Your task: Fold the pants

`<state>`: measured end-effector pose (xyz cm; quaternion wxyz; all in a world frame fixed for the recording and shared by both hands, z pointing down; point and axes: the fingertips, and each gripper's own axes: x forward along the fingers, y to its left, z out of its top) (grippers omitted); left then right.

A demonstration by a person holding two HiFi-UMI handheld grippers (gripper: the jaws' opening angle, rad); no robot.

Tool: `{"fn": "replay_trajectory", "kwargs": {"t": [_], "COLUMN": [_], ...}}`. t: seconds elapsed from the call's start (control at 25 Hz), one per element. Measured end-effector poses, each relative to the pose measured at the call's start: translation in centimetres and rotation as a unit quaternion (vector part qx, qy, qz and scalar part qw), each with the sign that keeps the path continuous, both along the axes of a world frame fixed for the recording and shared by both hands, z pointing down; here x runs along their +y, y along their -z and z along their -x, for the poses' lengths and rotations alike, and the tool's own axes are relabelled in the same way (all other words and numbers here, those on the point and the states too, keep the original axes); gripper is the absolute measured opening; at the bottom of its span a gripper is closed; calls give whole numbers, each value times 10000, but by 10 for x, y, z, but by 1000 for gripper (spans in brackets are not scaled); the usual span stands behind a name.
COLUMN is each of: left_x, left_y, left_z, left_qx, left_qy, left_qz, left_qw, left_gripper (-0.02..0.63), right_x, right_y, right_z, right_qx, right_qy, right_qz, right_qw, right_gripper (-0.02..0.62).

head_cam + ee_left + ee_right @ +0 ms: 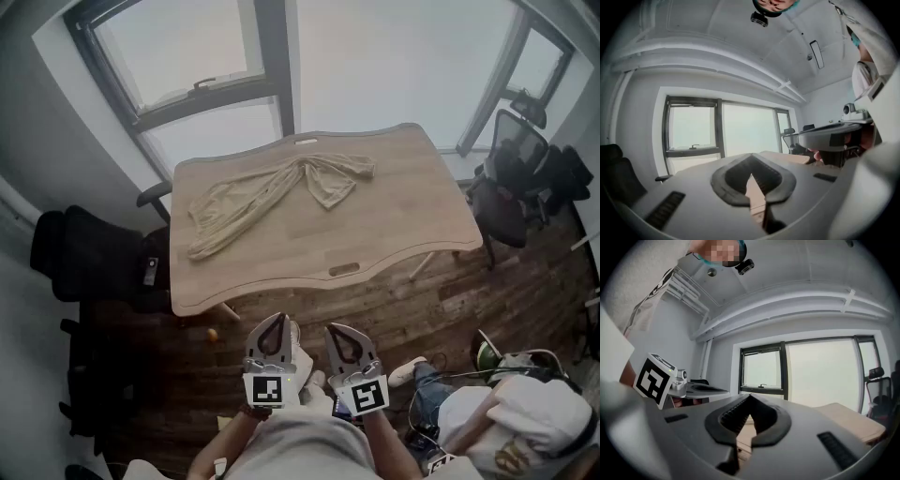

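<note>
While the pants point(272, 192) lie untouched on the table point(394, 216), status: nothing gripped.
L gripper point(277, 320): jaws pressed together, empty; held short of table's near edge.
R gripper point(331, 329): same, jaws closed on nothing; just beside L gripper.
Pants: beige, crumpled, on far-left part of tabletop; bunched end near mid-far edge, legs trail twd near-left. Well apart from both grippers.
Table: light wood, wavy edges.
Sides: black chair point(89, 253) at left, office chair point(511, 178) at right.
Bkgd: windows point(187, 66), dark wood floor point(469, 300).
</note>
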<state>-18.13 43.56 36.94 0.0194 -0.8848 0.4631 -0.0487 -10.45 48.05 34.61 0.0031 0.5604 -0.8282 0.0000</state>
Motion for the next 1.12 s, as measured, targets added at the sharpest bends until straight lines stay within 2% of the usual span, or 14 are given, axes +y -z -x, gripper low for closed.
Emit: {"fn": "replay_trajectory", "kwargs": {"t": [0.2,0.44,0.6,0.84,1.12], "left_x": [-51,-127,-182,-243,-292], "left_y": [-13,-22,-40,-68,-79], "left_z": [-11,-13,-1,18,11], "left_qx": [-273,-362,-391,-149,-353], "left_qy": [-250,-325,-300,-200,-212], "left_qz": [-253,-193,107,560,768], "left_qw": [9990,9986,9987,9981,9962], "left_gripper": [6,6,6,8,6], "right_x": [-49,-122,-180,-251,-310], "right_y": [-7,-17,-25,-57,-91], "right_z": [-4,-12,-16,-33,-67], "right_qx": [-66,377,588,607,630], "right_qy": [101,268,367,392,361], "right_qz": [15,274,455,1117,1517], "right_qw": [9999,9986,9966,9911,9858], "right_gripper": [3,3,3,3,3]}}
